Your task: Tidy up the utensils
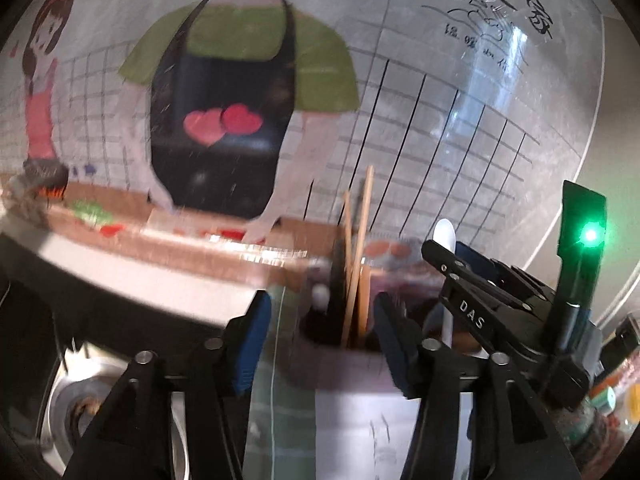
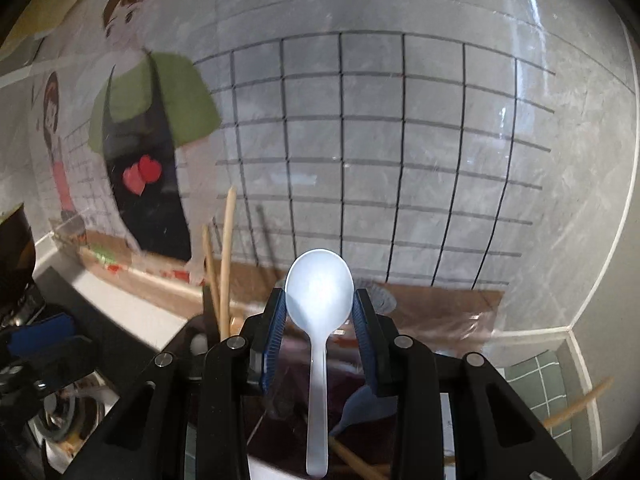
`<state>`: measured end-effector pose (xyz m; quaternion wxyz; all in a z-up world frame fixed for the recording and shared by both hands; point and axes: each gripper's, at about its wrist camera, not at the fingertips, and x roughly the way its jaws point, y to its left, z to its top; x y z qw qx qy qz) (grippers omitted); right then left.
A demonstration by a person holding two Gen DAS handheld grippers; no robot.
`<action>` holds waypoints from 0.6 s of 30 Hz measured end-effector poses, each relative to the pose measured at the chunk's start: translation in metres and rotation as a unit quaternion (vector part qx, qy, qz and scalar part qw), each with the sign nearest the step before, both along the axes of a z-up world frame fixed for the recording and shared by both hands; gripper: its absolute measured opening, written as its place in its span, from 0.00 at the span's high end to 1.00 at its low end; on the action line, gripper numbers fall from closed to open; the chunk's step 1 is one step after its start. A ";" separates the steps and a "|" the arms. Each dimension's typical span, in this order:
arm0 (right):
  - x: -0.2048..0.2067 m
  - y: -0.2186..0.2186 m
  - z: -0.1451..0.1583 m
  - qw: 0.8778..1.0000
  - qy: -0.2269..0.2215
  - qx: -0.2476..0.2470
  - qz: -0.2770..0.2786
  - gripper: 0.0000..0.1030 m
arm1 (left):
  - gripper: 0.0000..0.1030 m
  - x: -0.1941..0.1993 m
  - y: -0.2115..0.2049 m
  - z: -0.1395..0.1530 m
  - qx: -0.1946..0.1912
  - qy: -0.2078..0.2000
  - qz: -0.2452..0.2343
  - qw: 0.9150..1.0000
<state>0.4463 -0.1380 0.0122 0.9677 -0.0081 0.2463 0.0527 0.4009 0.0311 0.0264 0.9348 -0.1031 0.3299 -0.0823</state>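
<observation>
Lettering "DAS" (image 1: 472, 315) is printed on the right gripper (image 2: 320, 300), whose jaws are clamped on a white spoon (image 2: 319, 292); the left gripper (image 1: 320, 320) is held apart, empty, before chopsticks (image 1: 360, 248).

Left claw (image 1: 320, 340) open, blue pads (image 1: 250, 344) apart, nothing pressed between them. Ahead between pads: utensil holder (image 1: 352, 364), pale-walled, dark inside. Wooden chopsticks (image 1: 358, 256) stand in holder, leaning, tips up. Right claw (image 1: 452, 256) enters from right, black body lettered "DAS", clamped on white spoon (image 1: 446, 236), bowl uppermost, over holder's right side. Green light (image 1: 590, 235) lit on its body. Behind: cartoon wall sticker (image 1: 224, 112), blurred. Lower left: metal sink (image 1: 76, 404).
</observation>
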 end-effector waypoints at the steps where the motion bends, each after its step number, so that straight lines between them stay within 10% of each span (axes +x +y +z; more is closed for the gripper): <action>1: -0.003 -0.001 -0.003 1.000 0.002 -0.001 0.001 0.69 | 0.42 -0.004 0.002 -0.002 0.001 0.005 0.001 1.000; 6: -0.019 -0.002 -0.012 1.000 0.009 -0.006 -0.001 0.64 | 0.34 -0.021 0.017 -0.012 0.001 0.027 0.013 1.000; 18: -0.122 0.001 0.022 0.999 0.006 0.016 -0.031 0.15 | 0.08 -0.055 0.034 -0.013 0.017 0.054 0.012 0.998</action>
